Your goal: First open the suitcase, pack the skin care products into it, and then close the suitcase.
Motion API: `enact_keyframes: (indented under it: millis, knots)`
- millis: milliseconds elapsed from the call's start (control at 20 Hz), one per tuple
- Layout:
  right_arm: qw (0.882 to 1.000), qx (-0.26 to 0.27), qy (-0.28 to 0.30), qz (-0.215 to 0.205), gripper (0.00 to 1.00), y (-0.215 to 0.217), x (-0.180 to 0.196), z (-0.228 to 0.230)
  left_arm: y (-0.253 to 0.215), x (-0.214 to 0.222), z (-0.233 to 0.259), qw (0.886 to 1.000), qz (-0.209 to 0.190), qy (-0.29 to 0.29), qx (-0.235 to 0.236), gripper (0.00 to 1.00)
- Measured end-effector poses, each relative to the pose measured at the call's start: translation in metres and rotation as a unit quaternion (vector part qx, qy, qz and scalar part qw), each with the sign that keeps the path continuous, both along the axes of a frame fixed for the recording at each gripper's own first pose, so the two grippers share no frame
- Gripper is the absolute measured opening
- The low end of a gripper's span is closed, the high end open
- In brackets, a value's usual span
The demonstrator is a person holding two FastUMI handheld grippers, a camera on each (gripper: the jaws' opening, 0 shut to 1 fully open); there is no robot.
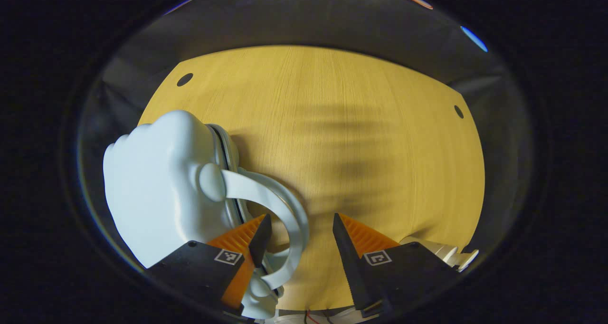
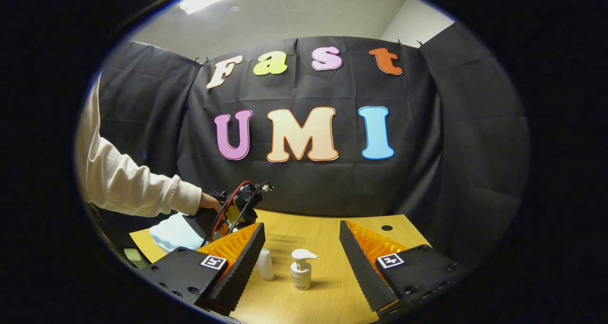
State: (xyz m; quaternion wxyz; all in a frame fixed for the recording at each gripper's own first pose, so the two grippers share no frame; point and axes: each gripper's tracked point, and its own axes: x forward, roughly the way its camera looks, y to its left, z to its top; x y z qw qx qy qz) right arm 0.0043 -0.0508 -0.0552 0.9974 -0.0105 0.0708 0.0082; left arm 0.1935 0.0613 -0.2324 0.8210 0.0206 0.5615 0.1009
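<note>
A small pale blue suitcase [image 1: 156,191] sits at the left of the wooden table [image 1: 342,124], its zip seam and curved handle [image 1: 285,205] turned toward me. My left gripper [image 1: 300,225] is open, and the handle's arc passes between its fingers, close to the left one. In the right gripper view, a white pump bottle [image 2: 301,269] and a white tube [image 2: 266,264] stand on the table just beyond my open right gripper [image 2: 301,230], which holds nothing. Farther left there, a hand holds the left gripper [image 2: 228,210] over the suitcase [image 2: 173,233].
A white bottle [image 1: 446,252] peeks out beside the left gripper's right finger. A person's pale sleeve [image 2: 128,186] reaches in from the left. A small green object [image 2: 135,256] lies by the table's left corner. The table has dark round holes [image 1: 185,79] near its corners.
</note>
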Motion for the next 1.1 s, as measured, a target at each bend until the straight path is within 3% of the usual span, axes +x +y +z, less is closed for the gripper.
enact_keyframes:
  millis: [50, 100, 150, 250, 350, 400, 700, 900, 1100]
  knots:
    - [1.000, -0.002, 0.002, -0.001, 0.99, -0.001, 0.000, -0.002, 0.002, 0.000, -0.003, 1.000, -0.003, 0.006, 0.006, 0.76]
    - [1.000, -0.004, 0.004, -0.002, 0.99, -0.002, -0.001, -0.003, 0.003, -0.001, -0.005, 1.000, -0.006, 0.013, 0.011, 0.64]
    - [1.000, -0.005, 0.005, -0.002, 0.99, -0.002, 0.000, -0.004, 0.004, -0.001, -0.006, 1.000, -0.009, 0.017, 0.014, 0.64]
    - [1.000, -0.007, 0.007, -0.003, 0.99, -0.004, 0.000, -0.005, 0.010, 0.000, -0.011, 0.999, -0.010, 0.023, 0.025, 0.54]
    - [1.000, -0.012, 0.007, -0.005, 0.99, -0.005, 0.000, -0.006, 0.013, -0.002, -0.015, 0.999, -0.006, 0.031, 0.028, 0.40]
    - [1.000, -0.014, 0.008, -0.006, 0.99, -0.007, 0.001, -0.006, 0.013, -0.003, -0.018, 0.999, -0.004, 0.034, 0.023, 0.27]
    - [1.000, -0.014, 0.011, -0.009, 0.99, -0.011, 0.000, -0.008, 0.008, -0.004, -0.020, 0.999, -0.010, 0.043, 0.011, 0.14]
    - [1.000, -0.021, 0.012, -0.009, 0.99, -0.012, -0.002, -0.008, 0.005, -0.007, -0.016, 0.999, 0.005, 0.039, -0.034, 0.04]
    - [1.000, -0.020, 0.012, -0.007, 0.99, -0.012, -0.001, -0.007, 0.001, -0.010, -0.002, 0.998, -0.011, 0.021, -0.060, 0.03]
